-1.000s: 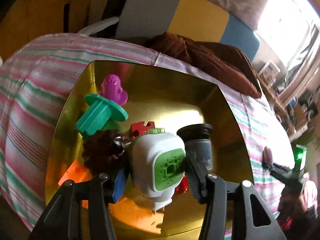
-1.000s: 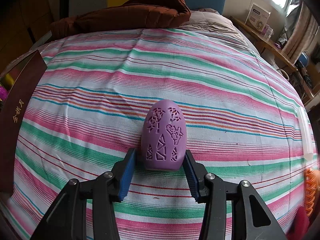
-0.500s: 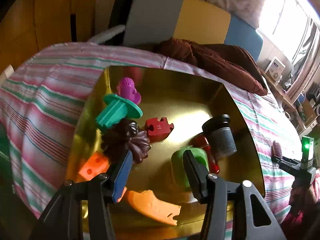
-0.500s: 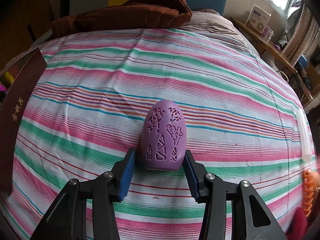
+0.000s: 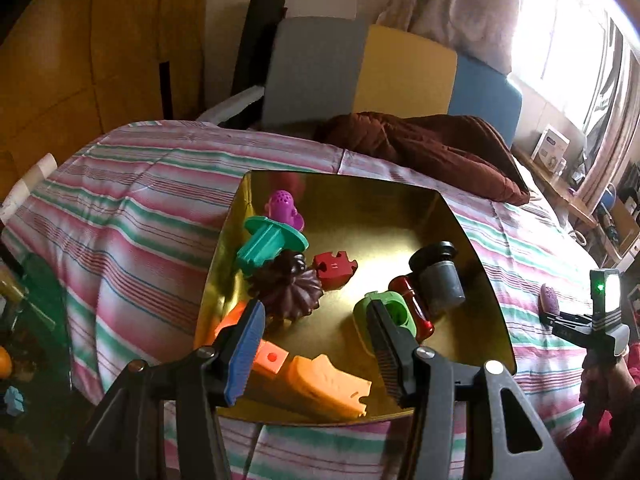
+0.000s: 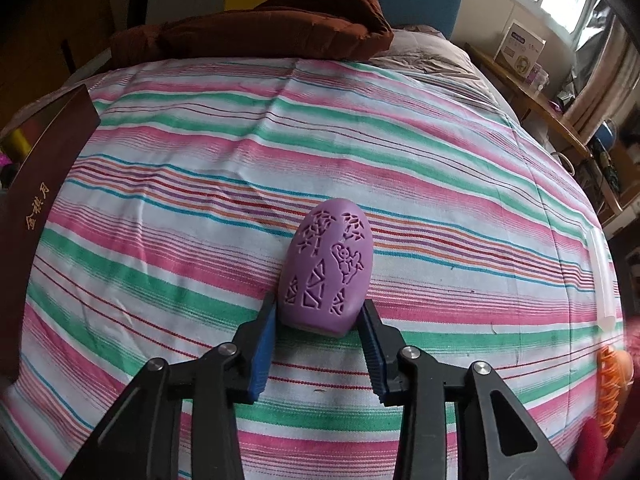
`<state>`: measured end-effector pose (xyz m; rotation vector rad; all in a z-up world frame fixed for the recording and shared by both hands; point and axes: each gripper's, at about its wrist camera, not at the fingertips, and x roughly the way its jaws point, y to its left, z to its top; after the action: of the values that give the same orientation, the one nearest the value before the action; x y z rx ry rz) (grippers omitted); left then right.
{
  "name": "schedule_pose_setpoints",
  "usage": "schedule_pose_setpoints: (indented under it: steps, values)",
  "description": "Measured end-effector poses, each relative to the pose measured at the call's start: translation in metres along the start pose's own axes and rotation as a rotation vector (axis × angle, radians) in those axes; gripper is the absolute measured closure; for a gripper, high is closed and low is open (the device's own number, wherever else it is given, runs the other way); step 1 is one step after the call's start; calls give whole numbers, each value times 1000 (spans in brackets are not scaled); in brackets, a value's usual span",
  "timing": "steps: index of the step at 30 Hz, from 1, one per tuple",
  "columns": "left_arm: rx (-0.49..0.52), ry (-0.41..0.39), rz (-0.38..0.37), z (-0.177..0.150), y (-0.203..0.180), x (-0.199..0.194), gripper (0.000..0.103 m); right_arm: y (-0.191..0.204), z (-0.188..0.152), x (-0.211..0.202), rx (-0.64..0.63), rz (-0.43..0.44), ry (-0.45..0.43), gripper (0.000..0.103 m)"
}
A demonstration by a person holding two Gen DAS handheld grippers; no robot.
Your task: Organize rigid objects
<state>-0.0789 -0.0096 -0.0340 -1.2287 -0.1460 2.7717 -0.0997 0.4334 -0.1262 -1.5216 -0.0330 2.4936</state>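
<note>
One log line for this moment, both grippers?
left gripper: open, empty, above gold tray | right gripper: closing on purple egg-shaped toy

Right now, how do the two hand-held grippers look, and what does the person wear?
Each hand-held gripper, left and right, has black angular arms with silver screws, one blue ribbed pad and one black. The right one, seen from the left camera, carries a grey block with a green light. The sleeve looks red.

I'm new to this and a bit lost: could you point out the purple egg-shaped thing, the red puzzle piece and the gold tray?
purple egg (image 6: 328, 268): right wrist view, middle of its carved face.
red puzzle piece (image 5: 334, 270): left wrist view, its top face.
gold tray (image 5: 360, 208): left wrist view, bare far floor.
</note>
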Motion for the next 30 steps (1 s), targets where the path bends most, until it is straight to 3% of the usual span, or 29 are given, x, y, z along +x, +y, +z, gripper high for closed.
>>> schedule_pose_setpoints:
  steps: [14, 22, 23, 24, 27, 30]
  values:
    - [-12, -2, 7, -12, 13, -10, 50, 12, -8, -15, -4, 51, 69, 64]
    - [-11, -12, 13, -15, 15, -14, 50, 33, -8, -39, -8, 87, 12, 66]
    - [-11, -12, 14, -16, 16, -15, 50, 39, -6, -47, -12, 108, -14, 90]
    - [-14, -11, 15, -16, 17, -15, 50, 43, -4, -53, -12, 132, -22, 102]
    - [-22, -3, 14, -17, 20, -14, 50, 63, 5, -72, -30, 188, -63, 102]
    - [-27, 5, 10, -19, 22, -13, 50, 89, 10, -74, -103, 165, -71, 102]
